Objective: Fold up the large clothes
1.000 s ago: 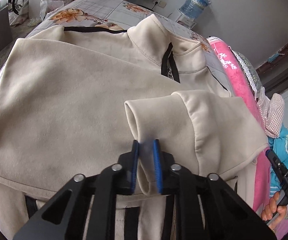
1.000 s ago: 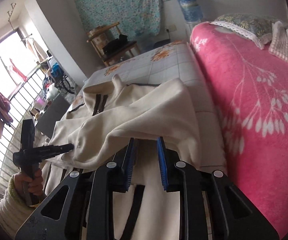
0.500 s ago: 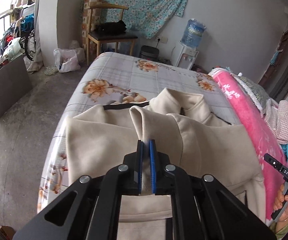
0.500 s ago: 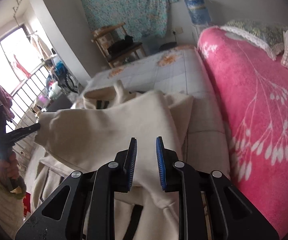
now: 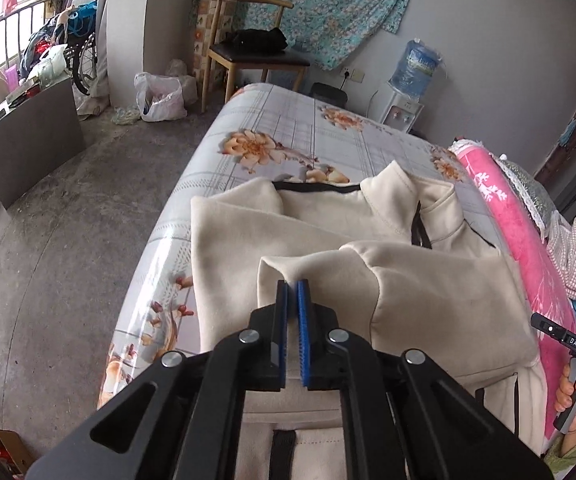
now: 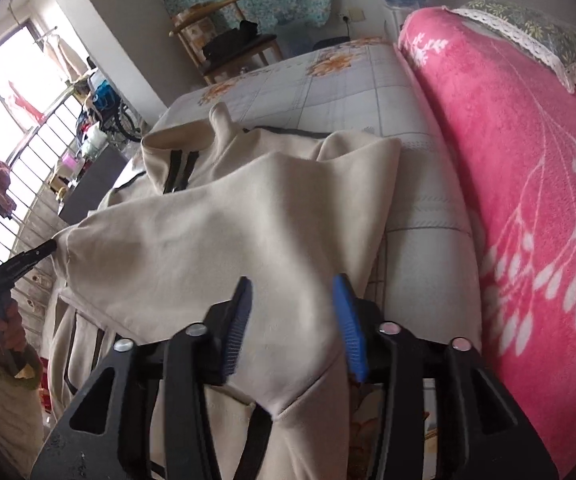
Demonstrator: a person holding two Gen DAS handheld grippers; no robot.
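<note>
**Jacket sleeve mid-fold on the bed**

Cream zip-up jacket (image 5: 328, 216) is lying on the floral bed sheet (image 5: 288, 128), right beside a pink blanket (image 6: 528, 160). Left tongs (image 5: 292, 286) are clamped tight on the sleeve cuff (image 5: 279, 272), holding it over the jacket's body. Right tongs (image 6: 294, 284) have just been opening; the pads stand apart, with jacket fabric loose between them.

Bed (image 5: 296, 120) with floral checked sheet stands on bare grey concrete floor (image 5: 47, 232). Beyond its far end: wooden chair (image 5: 247, 36) against a wall hung with turquoise floral cloth (image 5: 320, 4); water dispenser (image 5: 408, 80) right of the chair. Barred window (image 6: 35, 136), daylight, left of the bed. Pink blanket (image 6: 528, 160) along the bed's right side.
</note>
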